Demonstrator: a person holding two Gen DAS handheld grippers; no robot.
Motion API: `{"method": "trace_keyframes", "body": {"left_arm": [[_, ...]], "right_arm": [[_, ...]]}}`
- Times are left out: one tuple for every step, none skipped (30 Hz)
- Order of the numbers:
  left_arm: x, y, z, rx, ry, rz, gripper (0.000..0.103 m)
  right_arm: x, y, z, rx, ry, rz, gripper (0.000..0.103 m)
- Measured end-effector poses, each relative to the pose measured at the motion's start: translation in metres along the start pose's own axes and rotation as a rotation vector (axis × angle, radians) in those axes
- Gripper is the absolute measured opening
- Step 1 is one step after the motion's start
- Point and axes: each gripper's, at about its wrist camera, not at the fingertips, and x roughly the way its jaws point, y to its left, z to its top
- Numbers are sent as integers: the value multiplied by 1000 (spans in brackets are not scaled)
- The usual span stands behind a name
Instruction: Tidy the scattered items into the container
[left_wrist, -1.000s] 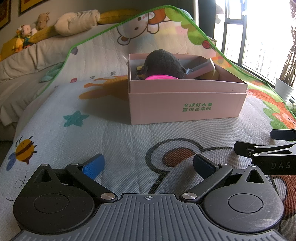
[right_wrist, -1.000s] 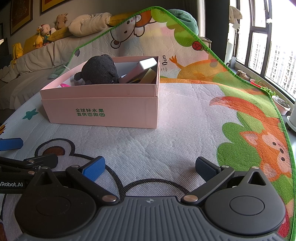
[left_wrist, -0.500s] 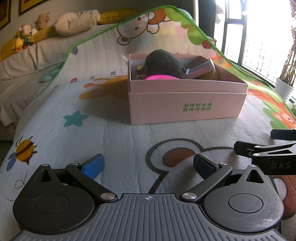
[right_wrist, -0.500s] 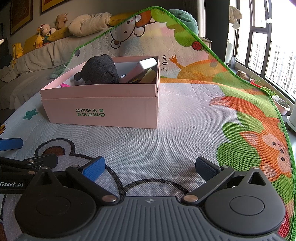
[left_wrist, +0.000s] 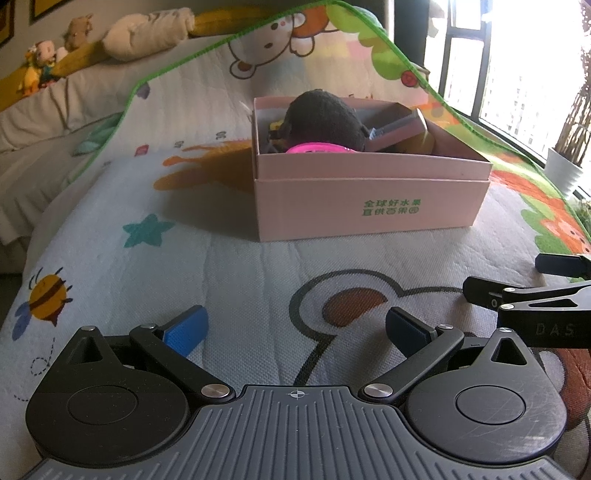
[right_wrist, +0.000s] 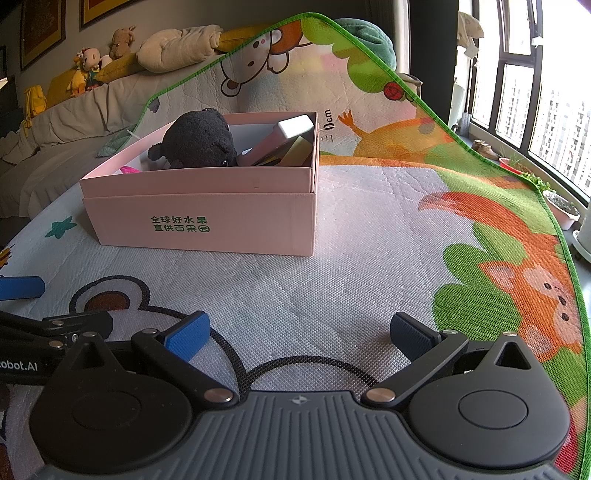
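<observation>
Resting low over the play mat (right_wrist: 332, 280), we have the left gripper (left_wrist: 295, 328) and the right gripper (right_wrist: 299, 332) side by side, each with its jaws spread wide and nothing between the blue pads. Ahead of us the mat shows only its printed bear, star and bee; we see no loose item on it in either view. Farther on stands the pink box (right_wrist: 207, 221), and inside it lie the black plush toy (right_wrist: 199, 142), a pink ring-shaped thing (left_wrist: 317, 148) against the near wall, and a long pale box (right_wrist: 280, 142) leaning in the far corner. We judge the tidying finished, or nearly so. Beyond, the sofa (right_wrist: 66, 122) carries cushions and soft toys.
</observation>
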Motion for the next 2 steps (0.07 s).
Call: {"method": "trace_keyframes", "body": {"left_arm": [[0, 0, 0, 2, -2, 1, 103], [0, 1, 0, 2, -2, 2, 103]], "right_arm": [[0, 0, 0, 0, 0, 0, 103], [0, 0, 0, 0, 0, 0, 103]]}}
